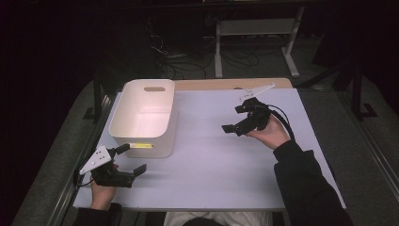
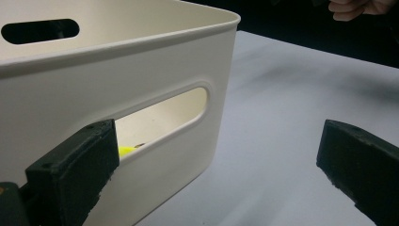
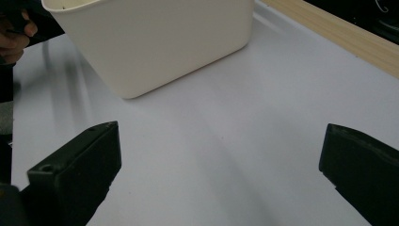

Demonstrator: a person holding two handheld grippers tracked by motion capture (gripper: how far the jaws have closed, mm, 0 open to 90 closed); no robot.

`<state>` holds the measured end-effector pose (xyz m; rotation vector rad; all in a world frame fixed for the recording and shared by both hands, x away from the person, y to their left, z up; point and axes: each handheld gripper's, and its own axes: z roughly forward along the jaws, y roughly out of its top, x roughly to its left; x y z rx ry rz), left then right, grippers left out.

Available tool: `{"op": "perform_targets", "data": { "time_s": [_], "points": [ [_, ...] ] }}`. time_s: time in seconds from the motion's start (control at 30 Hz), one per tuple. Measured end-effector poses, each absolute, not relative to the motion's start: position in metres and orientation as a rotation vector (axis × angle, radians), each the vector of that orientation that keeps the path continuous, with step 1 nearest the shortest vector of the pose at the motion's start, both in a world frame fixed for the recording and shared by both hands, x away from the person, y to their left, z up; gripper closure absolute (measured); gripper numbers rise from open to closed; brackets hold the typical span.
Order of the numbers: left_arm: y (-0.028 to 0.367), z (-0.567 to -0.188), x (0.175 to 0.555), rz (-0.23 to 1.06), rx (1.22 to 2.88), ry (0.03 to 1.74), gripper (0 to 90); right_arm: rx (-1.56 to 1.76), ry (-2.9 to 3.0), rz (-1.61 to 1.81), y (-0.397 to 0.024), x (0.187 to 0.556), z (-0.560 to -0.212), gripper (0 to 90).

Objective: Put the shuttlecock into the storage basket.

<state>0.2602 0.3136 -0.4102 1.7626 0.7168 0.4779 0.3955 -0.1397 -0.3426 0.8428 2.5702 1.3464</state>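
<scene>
Left tool (image 1: 131,160), jaws spread, sits just beside the cream bin's (image 1: 141,141) near handle slot; right tool (image 1: 237,120), also spread, hovers well apart.

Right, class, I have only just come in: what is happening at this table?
A person sits at a white table holding a two-jaw gripper in each hand. The left gripper, fingers open and holding nothing, is right beside the near end of a cream bin, by its handle slot; something yellow shows through that slot, too little to identify. The right gripper, also open and holding nothing, is held above the table to the right of the bin, apart from it.
</scene>
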Motion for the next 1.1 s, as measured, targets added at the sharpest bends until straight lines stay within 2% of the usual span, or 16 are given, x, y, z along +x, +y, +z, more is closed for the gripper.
{"op": "perform_targets", "data": {
  "time_s": [0.6,1.1],
  "points": [
    [0.313,-0.41,0.26,0.477,1.763,0.716,0.0,0.883,2.573,1.317,-0.163,0.378,-0.37,0.0],
    [0.313,-0.41,0.26,0.477,1.764,0.716,0.0,0.904,2.549,1.328,-0.185,0.364,-0.378,0.0]
  ]
}}
